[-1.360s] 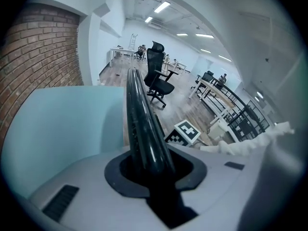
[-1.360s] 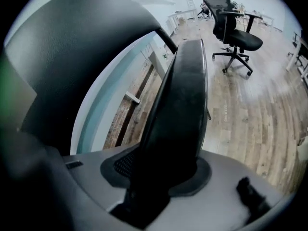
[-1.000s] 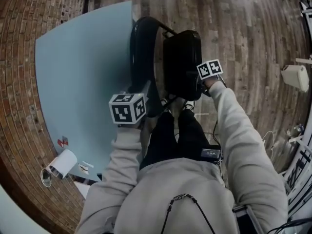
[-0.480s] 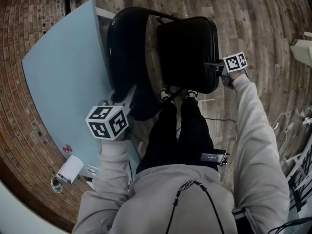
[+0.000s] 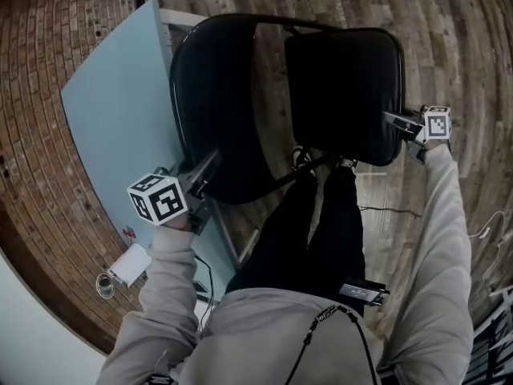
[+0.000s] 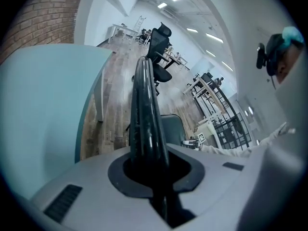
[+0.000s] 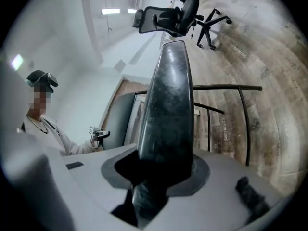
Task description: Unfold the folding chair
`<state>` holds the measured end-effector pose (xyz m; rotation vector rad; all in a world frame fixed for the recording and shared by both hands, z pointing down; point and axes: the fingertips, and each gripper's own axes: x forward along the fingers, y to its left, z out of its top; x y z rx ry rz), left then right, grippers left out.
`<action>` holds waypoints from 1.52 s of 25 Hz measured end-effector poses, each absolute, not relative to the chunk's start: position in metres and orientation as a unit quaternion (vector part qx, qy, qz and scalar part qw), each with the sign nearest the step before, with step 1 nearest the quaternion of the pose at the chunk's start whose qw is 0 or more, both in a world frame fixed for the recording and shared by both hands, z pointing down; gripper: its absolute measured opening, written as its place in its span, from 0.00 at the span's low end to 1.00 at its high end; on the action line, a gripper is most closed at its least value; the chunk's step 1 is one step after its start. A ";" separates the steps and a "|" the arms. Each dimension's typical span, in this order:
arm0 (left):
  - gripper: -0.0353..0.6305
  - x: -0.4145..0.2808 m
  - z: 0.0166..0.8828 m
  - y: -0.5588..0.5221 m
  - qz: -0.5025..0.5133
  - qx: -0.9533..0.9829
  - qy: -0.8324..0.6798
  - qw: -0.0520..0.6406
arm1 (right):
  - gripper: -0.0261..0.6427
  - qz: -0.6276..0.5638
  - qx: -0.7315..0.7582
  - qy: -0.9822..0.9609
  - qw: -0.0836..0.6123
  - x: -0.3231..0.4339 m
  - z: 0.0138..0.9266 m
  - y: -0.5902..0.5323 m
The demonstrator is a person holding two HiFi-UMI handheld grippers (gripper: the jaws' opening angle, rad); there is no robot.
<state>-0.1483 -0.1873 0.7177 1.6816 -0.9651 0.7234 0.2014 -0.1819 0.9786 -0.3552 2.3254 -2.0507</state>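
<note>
The black folding chair stands in front of me, seen from above in the head view. Its rounded backrest (image 5: 216, 95) is on the left and its padded seat (image 5: 345, 87) on the right, with a gap between them. My left gripper (image 5: 208, 163) grips the backrest's near edge, its jaws closing on it. The thin backrest edge (image 6: 144, 109) runs up from between them. My right gripper (image 5: 393, 120) is shut on the seat's right edge. The thick seat pad (image 7: 171, 105) fills its jaws.
A light blue tabletop (image 5: 120, 111) lies just left of the chair. A white device (image 5: 132, 265) sits on the brick floor at lower left. My legs (image 5: 313, 223) stand close behind the chair. The chair's metal frame tube (image 7: 226, 87) and an office chair (image 7: 173, 13) lie beyond.
The seat has swung right, away from the backrest, and the chair looks larger. My right gripper moved right with the seat; the left gripper shifted down and left on the backrest.
</note>
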 end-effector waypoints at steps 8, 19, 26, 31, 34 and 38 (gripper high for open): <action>0.15 -0.134 0.751 -0.186 0.297 0.699 -0.369 0.537 | 0.25 -0.643 -0.109 0.747 0.130 0.255 1.022 -0.178; 0.14 -0.133 0.793 -0.183 0.267 0.690 -0.344 0.578 | 0.26 -0.637 -0.081 0.744 0.185 0.292 1.078 -0.160; 0.17 -0.099 0.790 -0.183 0.253 0.707 -0.319 0.578 | 0.27 -0.636 -0.097 0.741 0.192 0.312 1.093 -0.157; 0.19 -0.058 0.787 -0.180 0.281 0.716 -0.309 0.559 | 0.36 -0.661 -0.197 0.703 0.173 0.323 1.132 -0.139; 0.20 -0.057 0.785 -0.178 0.268 0.714 -0.312 0.567 | 0.36 -0.667 -0.213 0.693 0.170 0.324 1.135 -0.125; 0.20 -0.058 0.786 -0.178 0.266 0.717 -0.316 0.561 | 0.37 -0.660 -0.232 0.695 0.165 0.327 1.135 -0.123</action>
